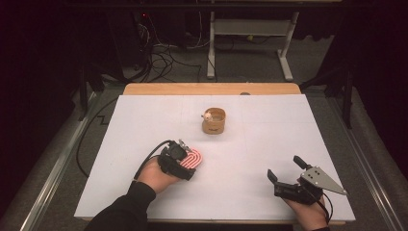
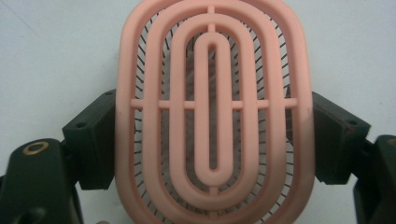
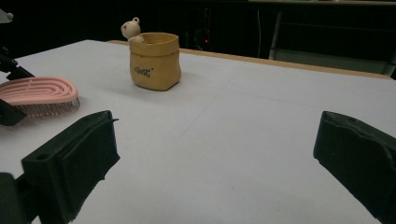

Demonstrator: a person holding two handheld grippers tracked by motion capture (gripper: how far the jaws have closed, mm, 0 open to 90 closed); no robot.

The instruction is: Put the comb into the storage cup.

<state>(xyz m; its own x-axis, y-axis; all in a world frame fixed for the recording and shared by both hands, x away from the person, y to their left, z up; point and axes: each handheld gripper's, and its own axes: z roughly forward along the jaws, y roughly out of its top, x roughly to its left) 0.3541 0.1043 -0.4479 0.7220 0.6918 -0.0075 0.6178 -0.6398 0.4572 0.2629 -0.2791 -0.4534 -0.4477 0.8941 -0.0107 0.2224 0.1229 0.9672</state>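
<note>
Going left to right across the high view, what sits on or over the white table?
Left gripper, closed on the pink brush → tan pot with a small bear figure at its rim, farther back → right gripper, jaws open and holding nothing.

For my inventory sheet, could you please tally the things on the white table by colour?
Pink: 1, the brush, clamped in the left hand-held gripper
Tan: 1, the bear pot
Total: 2
</note>
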